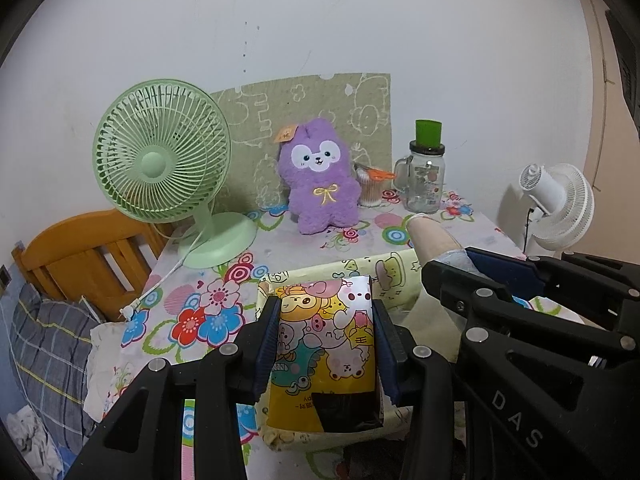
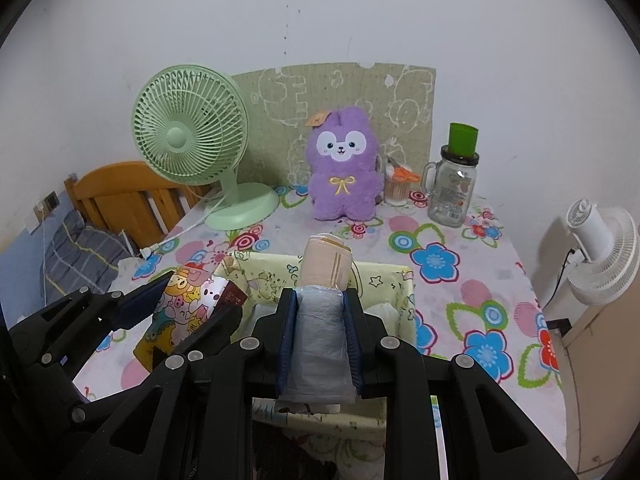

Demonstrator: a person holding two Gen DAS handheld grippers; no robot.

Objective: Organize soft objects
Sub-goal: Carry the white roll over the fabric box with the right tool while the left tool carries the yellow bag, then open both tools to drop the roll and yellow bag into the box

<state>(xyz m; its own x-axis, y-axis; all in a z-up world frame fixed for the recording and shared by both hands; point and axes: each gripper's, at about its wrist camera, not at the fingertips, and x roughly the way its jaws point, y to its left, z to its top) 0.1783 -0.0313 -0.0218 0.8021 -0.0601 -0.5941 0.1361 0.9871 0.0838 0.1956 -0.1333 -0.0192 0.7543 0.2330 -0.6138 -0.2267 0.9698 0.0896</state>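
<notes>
My left gripper (image 1: 325,312) is shut on a yellow cartoon-printed soft pack (image 1: 326,344) and holds it above a pale yellow fabric box (image 1: 394,270). My right gripper (image 2: 320,300) is shut on a roll of grey and beige bags (image 2: 322,320), held over the same fabric box (image 2: 394,280). The left gripper and its pack (image 2: 188,300) show at the left of the right wrist view. The right gripper (image 1: 456,264) and its roll (image 1: 434,238) show at the right of the left wrist view. A purple plush toy (image 1: 320,178) sits upright at the back of the table.
A green desk fan (image 1: 164,160) stands back left, its cord trailing off the table's left edge. A glass jar with a green cup on top (image 1: 426,176) and a cotton-swab pot (image 1: 370,188) stand back right. A white fan (image 2: 600,248) stands beyond the right edge. A wooden headboard (image 1: 80,256) is left.
</notes>
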